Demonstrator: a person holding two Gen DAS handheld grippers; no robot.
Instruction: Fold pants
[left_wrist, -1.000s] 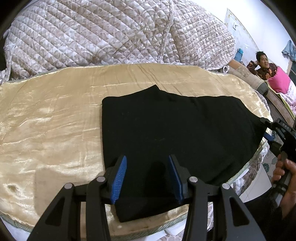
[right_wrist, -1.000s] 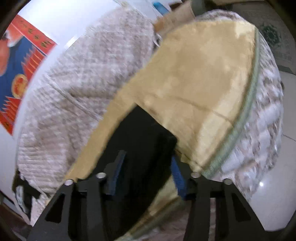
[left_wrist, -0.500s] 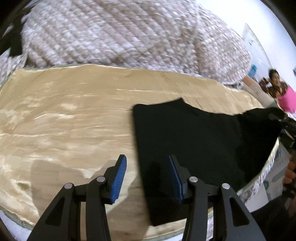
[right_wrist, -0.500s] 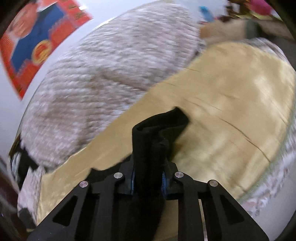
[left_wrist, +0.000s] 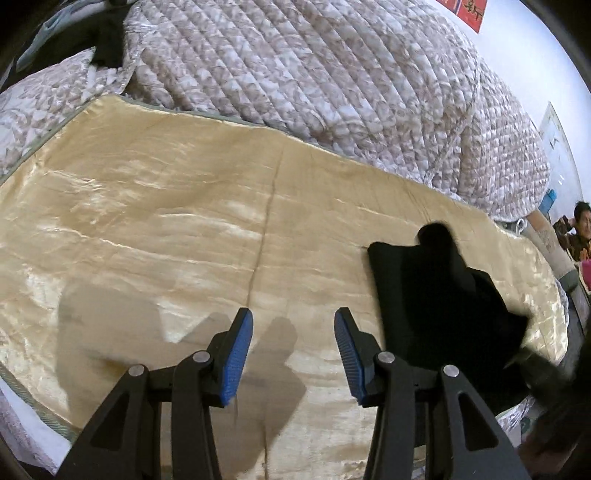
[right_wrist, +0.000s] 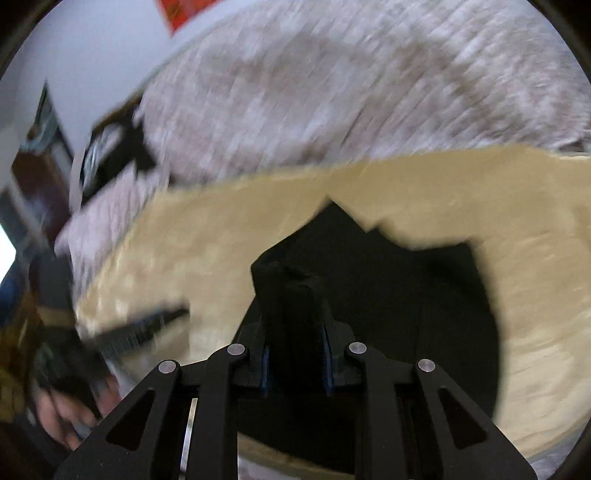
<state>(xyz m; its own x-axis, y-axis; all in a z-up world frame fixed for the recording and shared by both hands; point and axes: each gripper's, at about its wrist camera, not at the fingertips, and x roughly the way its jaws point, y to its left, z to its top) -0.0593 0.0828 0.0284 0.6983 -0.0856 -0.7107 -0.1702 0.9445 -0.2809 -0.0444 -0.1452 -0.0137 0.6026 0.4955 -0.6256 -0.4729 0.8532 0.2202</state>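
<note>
Right gripper (right_wrist: 295, 360) has its jaws clamped on a bunched fold of the black pants (right_wrist: 424, 295), which lie on the gold bedcover (left_wrist: 184, 229). Left gripper (left_wrist: 293, 354) jaws stand wide apart, holding nothing, above the bedcover beside the pants.

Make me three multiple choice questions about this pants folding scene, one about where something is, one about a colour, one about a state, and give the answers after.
1. Where do the black pants lie relative to the left claw in its own view?
A. To its right
B. Between its fingers
C. On the quilt

2. What colour is the cloth under the pants?
A. Red
B. Gold
C. Green

3. What is the state of the right claw?
A. Wide open over bare cloth
B. Shut on nothing
C. Shut on a fold of the pants

Answers: 1 A, the pants sit right of the open, empty fingers. 2 B, the sheet shines pale gold. 3 C, black fabric stands pinched between its blue pads.
</note>
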